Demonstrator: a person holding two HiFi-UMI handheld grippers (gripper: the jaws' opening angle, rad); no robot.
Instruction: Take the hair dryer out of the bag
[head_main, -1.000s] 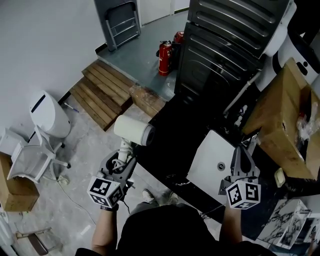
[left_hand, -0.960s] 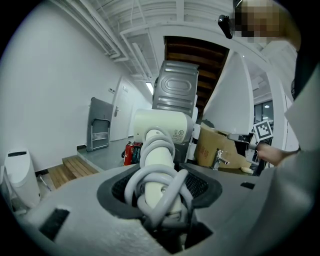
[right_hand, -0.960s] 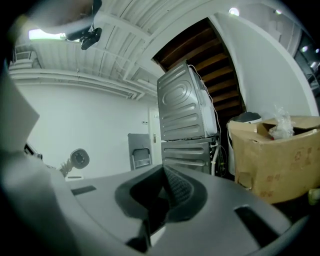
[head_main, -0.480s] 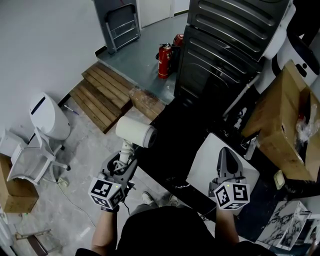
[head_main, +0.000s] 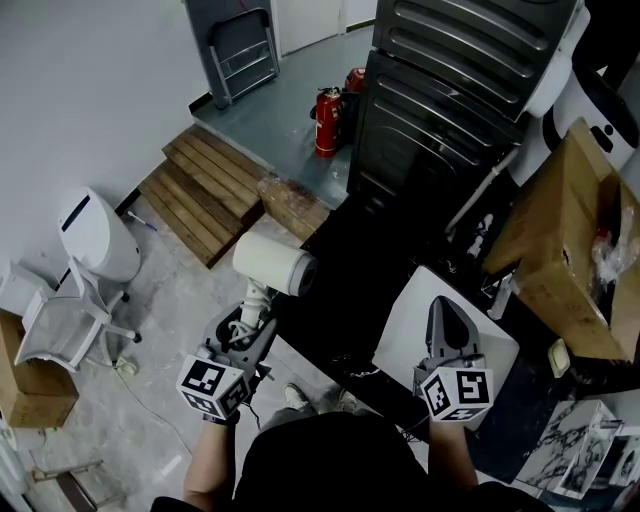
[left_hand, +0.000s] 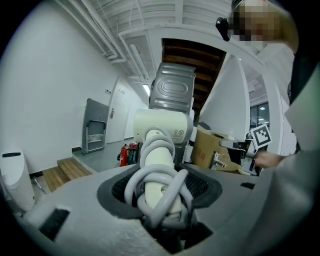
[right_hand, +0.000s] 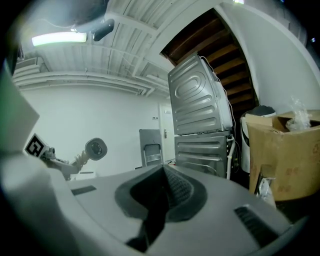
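My left tool (head_main: 248, 318) gripped the hair dryer (head_main: 275, 263) by its cord-wrapped handle, clear of the flat white bag (head_main: 404, 332) under my closed, empty right tool (head_main: 446, 312); removal seemed done, with set-down on the surface (head_main: 345, 290) probably next.

Holding the left gripper (head_main: 248, 318) and the right gripper (head_main: 444, 306) out in front, well apart, both pointing forward and almost flat. Squeezing the handle of the hair dryer (head_main: 275, 262) in the left jaws, partly apart around it. Pressing the right jaws tight together on nothing, with both wrists seemingly straight but mostly hidden under the marker cubes (head_main: 212, 385).
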